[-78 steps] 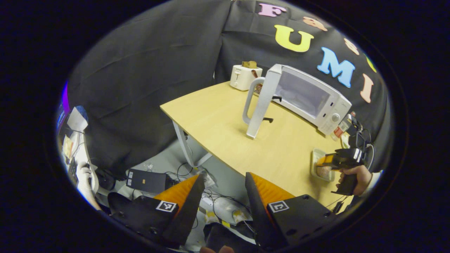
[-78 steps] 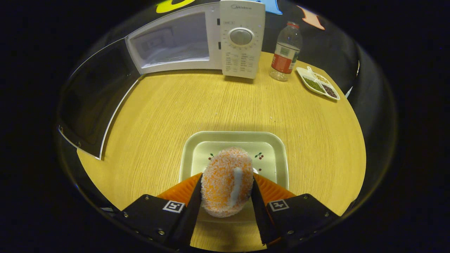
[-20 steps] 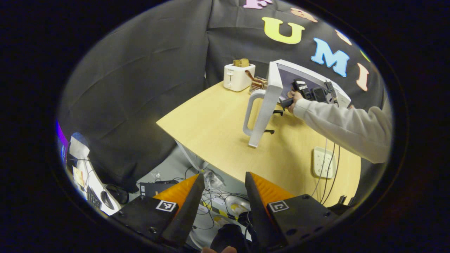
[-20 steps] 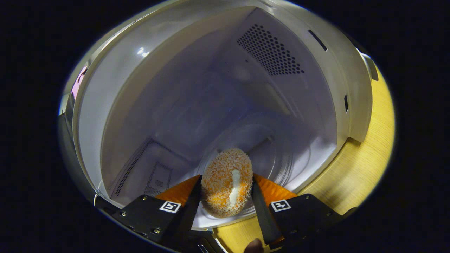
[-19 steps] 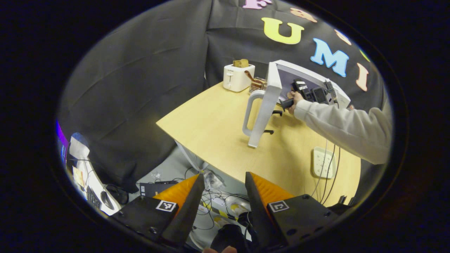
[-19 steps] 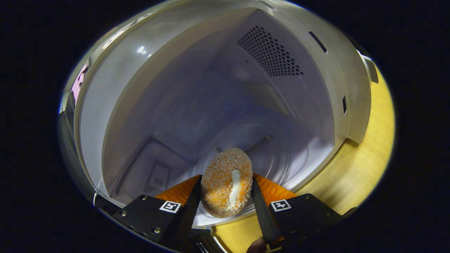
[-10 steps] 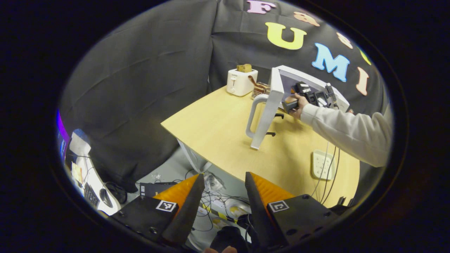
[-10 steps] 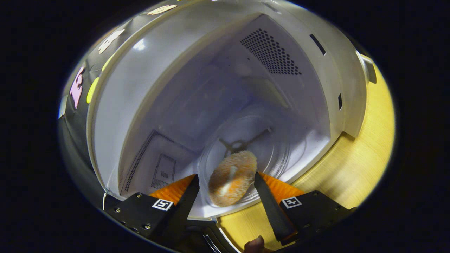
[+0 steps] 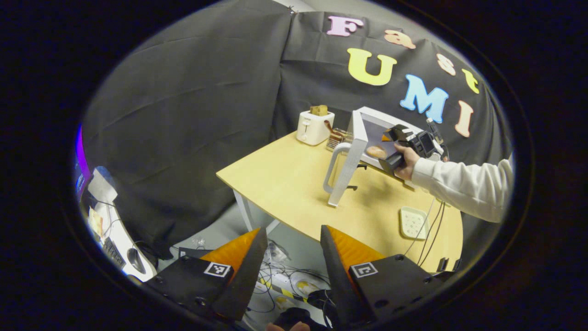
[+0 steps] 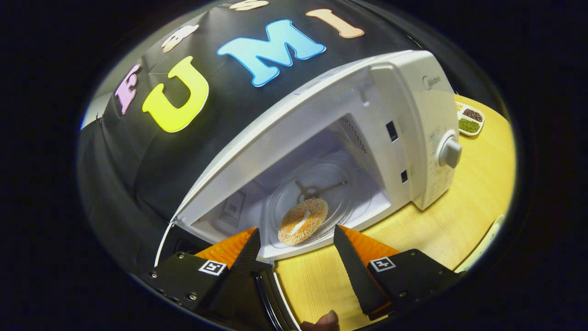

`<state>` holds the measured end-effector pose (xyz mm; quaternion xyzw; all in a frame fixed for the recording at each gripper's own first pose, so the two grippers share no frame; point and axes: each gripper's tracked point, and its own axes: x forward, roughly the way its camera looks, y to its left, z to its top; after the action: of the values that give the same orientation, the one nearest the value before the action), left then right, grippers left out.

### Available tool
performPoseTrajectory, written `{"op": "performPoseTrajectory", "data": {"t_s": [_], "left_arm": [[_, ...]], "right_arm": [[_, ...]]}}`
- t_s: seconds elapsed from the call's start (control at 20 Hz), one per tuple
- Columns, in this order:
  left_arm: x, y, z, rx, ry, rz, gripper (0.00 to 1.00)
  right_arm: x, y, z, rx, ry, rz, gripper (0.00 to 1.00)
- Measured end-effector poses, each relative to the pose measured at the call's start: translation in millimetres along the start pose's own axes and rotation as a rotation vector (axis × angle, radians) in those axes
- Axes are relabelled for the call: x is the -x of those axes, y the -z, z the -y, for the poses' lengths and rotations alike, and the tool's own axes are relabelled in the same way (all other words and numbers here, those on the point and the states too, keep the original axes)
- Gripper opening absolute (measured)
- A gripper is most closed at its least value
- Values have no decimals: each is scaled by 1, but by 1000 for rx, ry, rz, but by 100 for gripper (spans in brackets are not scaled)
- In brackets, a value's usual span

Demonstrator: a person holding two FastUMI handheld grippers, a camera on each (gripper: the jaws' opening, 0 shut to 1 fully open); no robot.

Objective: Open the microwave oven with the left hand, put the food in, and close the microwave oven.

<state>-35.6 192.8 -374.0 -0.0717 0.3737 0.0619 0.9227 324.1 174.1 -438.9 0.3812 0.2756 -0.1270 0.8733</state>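
My right gripper [image 10: 294,239] stands fingers apart, empty, outside the microwave [image 10: 413,119]; the crumbed food [image 10: 303,220] lies on its glass plate; my left gripper [image 9: 289,243], also spread, should hook the light door's handle [image 9: 331,168]

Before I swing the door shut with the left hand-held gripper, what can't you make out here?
- Microwave door, left gripper view: seen edge-on, its inner face is turned away.
- Food, right gripper view: its underside is hidden, so flat seating on the turntable is unclear.
- Small dish, right gripper view: contents too small.
- Floor cables, left gripper view: partly behind the left hand-held gripper.
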Motion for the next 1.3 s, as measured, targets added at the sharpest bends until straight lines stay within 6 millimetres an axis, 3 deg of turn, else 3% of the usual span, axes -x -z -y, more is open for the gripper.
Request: {"op": "performPoseTrajectory", "data": {"t_s": [0.1, 0.2, 0.45, 0.75, 0.85, 0.9, 0.95, 1.0, 1.15, 1.25, 1.3], "left_arm": [[9, 5, -6, -2, 17, 19, 75], [17, 5, -12, -3, 30, 48, 80], [22, -4, -23, 7, 59, 104, 75], [16, -15, -37, 43, 53, 134, 75], [15, -22, -36, 43, 43, 152, 85], [14, -26, -35, 38, 34, 159, 75], [12, -29, -33, 33, 26, 163, 75], [9, -31, -29, 32, 17, 166, 85], [6, -43, -8, 58, 11, 175, 77], [-3, -47, 3, 53, -8, 172, 85], [-8, -52, 7, 52, -18, 177, 80]], "right_arm": [[24, 8, -1, 49, -16, -34, 98], [51, 17, 1, 114, -28, -51, 98], [114, 41, 7, 211, -74, -110, 98], [190, 67, 41, 331, -115, -263, 98], [214, 64, 49, 377, -140, -298, 98], [226, 60, 51, 410, -158, -298, 98], [236, 55, 54, 449, -175, -297, 98], [246, 52, 59, 489, -194, -303, 98], [278, 38, 74, 572, -256, -324, 98], [294, 26, 84, 621, -287, -331, 98], [300, 24, 85, 620, -305, -339, 98]]}}
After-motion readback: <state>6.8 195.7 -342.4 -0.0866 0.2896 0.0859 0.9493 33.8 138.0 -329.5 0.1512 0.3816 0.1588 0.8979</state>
